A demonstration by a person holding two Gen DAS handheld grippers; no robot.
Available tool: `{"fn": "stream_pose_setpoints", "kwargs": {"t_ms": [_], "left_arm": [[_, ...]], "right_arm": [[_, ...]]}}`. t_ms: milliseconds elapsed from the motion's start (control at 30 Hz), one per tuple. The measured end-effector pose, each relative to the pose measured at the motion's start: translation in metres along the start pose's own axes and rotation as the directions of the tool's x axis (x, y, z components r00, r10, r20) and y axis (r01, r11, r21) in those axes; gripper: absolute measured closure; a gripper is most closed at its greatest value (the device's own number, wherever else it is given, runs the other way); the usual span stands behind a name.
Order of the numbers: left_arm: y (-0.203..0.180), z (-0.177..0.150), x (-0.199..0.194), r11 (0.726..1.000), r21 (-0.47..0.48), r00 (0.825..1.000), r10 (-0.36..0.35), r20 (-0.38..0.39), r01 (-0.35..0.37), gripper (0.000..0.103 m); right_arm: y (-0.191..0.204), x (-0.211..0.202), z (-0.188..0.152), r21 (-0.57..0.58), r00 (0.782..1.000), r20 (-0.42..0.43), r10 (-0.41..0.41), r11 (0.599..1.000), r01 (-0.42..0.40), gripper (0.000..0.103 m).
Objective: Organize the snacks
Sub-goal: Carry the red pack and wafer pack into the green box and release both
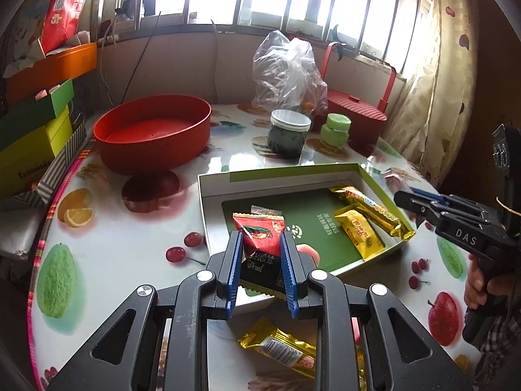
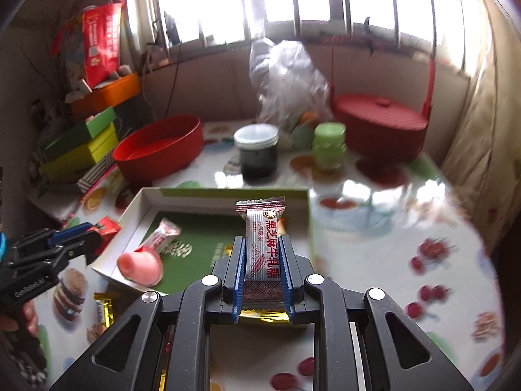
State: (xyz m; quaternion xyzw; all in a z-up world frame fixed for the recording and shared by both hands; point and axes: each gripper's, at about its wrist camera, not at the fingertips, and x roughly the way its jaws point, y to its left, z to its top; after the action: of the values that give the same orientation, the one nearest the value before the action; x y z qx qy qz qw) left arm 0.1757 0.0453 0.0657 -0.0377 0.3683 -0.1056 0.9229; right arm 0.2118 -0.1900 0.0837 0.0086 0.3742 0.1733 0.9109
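Note:
My left gripper [image 1: 260, 244] is shut on a red and black snack packet [image 1: 260, 244], held over the near left corner of a shallow white box [image 1: 215, 208] with a green floor. Two gold packets [image 1: 368, 221] lie at the box's right end. My right gripper [image 2: 262, 251] is shut on a white candy bar [image 2: 262, 244] with red lettering, above the same box [image 2: 140, 205]. A pink-wrapped candy [image 2: 162, 233] and a pink round thing [image 2: 140, 265] lie in the box's left part. The right gripper [image 1: 410, 200] shows at the right of the left wrist view, the left gripper [image 2: 84, 238] at the left of the right wrist view.
A gold packet [image 1: 280, 348] lies on the fruit-print table under my left gripper. A red round tub [image 1: 153, 133], a dark jar [image 1: 288, 133], a green jar [image 1: 335, 130], a plastic bag [image 1: 286, 68] and a red lidded basket [image 1: 355, 110] stand behind. Stacked boxes [image 1: 32, 137] line the left edge.

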Motion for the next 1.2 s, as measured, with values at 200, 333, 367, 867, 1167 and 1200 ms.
{"fn": "stream_pose_setpoints", "kwargs": {"t_ms": [200, 333, 367, 867, 1167, 1200], "left_arm": [[-0.001, -0.003, 0.011, 1.000, -0.002, 1.000, 0.000, -0.022, 0.000, 0.078], [-0.003, -0.004, 0.014, 1.000, 0.007, 1.000, 0.004, -0.029, -0.004, 0.078], [-0.003, -0.004, 0.016, 1.000, 0.003, 0.999, 0.001, -0.034, -0.001, 0.078], [-0.002, -0.007, 0.027, 1.000, -0.005, 0.998, -0.008, -0.056, 0.008, 0.078], [-0.004, -0.008, 0.029, 1.000, 0.004, 0.998, -0.006, -0.060, 0.006, 0.078], [-0.004, -0.008, 0.029, 1.000, 0.006, 0.998, -0.006, -0.058, 0.006, 0.078]], "right_arm": [[0.006, 0.014, -0.005, -0.016, 0.999, -0.038, 0.021, 1.000, -0.022, 0.084], [0.007, 0.023, -0.008, -0.028, 0.998, -0.067, 0.011, 1.000, -0.013, 0.084], [0.007, 0.024, -0.009, -0.028, 0.997, -0.071, 0.012, 1.000, -0.014, 0.084], [0.011, 0.036, -0.014, -0.051, 0.996, -0.085, -0.010, 0.999, 0.005, 0.084], [0.012, 0.038, -0.014, -0.051, 0.996, -0.086, -0.003, 0.999, -0.001, 0.080], [0.011, 0.038, -0.014, -0.049, 0.996, -0.084, -0.001, 0.999, -0.003, 0.078]]}}
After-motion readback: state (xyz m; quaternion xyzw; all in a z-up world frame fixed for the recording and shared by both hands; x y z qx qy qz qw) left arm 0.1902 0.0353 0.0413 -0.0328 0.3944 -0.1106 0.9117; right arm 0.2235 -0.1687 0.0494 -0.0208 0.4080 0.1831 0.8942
